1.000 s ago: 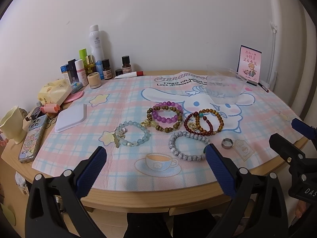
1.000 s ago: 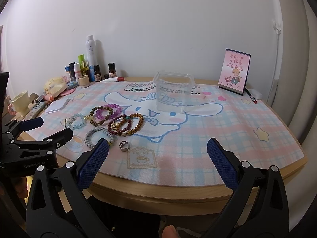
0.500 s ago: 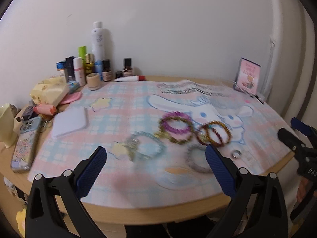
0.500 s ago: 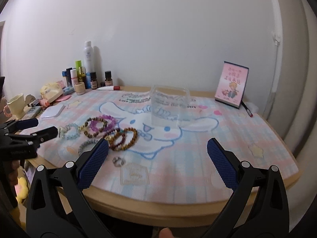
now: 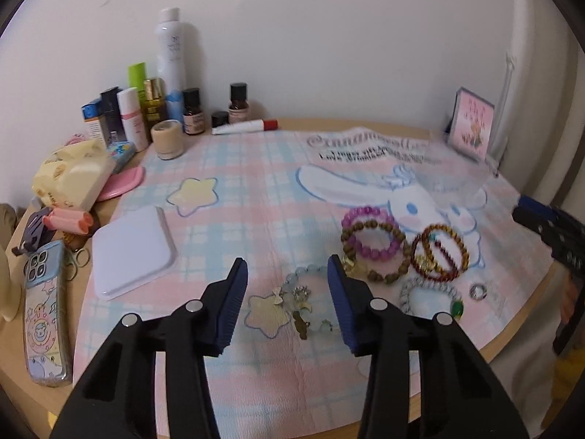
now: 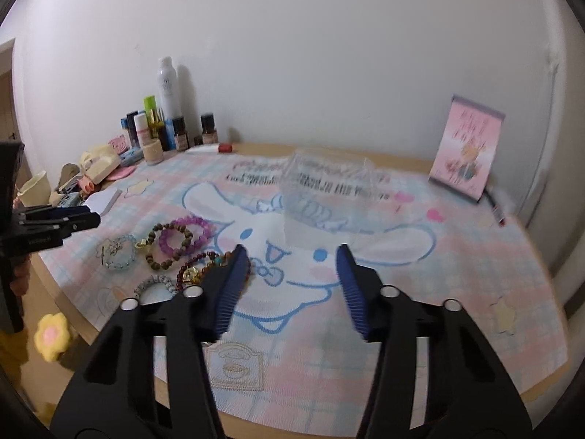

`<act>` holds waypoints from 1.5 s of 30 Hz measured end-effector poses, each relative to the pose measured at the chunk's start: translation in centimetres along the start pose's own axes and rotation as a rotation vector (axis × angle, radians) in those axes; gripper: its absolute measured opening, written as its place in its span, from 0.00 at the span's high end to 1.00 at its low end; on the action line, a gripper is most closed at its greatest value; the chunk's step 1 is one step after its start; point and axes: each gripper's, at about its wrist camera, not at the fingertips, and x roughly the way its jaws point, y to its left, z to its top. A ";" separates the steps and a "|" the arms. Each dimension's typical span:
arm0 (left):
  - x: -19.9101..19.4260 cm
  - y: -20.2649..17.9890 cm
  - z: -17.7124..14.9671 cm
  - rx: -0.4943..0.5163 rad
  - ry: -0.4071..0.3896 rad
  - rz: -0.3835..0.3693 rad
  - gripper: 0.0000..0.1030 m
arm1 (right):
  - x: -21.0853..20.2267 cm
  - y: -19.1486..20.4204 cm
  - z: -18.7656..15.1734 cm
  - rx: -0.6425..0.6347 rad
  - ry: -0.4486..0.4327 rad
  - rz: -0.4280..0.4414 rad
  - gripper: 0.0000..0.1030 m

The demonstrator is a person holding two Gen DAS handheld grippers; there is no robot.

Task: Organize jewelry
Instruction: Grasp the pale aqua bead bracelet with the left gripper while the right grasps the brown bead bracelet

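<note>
Jaws just narrowed yet empty, the left gripper (image 5: 287, 292) approached the pale-blue bead bracelet (image 5: 310, 301) at twelve o'clock, needing descent.

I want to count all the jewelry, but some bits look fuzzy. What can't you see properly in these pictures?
- Light blue bracelet: left wrist view, its right side is hidden behind the left gripper finger.
- Dark red bracelet: right wrist view, partly behind the right gripper finger.
- Clear box: blurred in both views; contents unclear.
- Ring: too small for detail.
</note>
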 end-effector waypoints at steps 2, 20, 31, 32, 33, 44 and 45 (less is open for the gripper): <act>0.3 -0.3 -0.3 -0.002 0.012 -0.023 0.59 | 0.9 -0.3 -0.1 0.015 0.032 0.018 0.66; 2.7 -0.4 -2.3 -0.081 0.152 -0.007 0.76 | 5.1 0.9 -0.1 -0.030 0.157 0.023 0.67; 2.6 0.1 -2.4 -0.118 0.134 -0.005 0.82 | 6.6 4.0 -0.1 -0.125 0.231 0.042 0.79; 2.6 0.0 -2.4 -0.112 0.132 -0.001 0.83 | 6.8 4.2 -0.2 -0.133 0.237 0.035 0.79; 2.6 0.0 -2.4 -0.114 0.132 0.001 0.83 | 7.0 4.3 -0.3 -0.133 0.250 0.036 0.79; 2.5 0.7 -2.6 -0.166 0.116 -0.015 0.87 | 8.0 4.4 0.1 -0.083 0.305 0.044 0.91; 2.5 0.9 -2.6 -0.172 0.116 -0.021 0.87 | 7.9 4.5 0.1 -0.084 0.304 0.042 0.92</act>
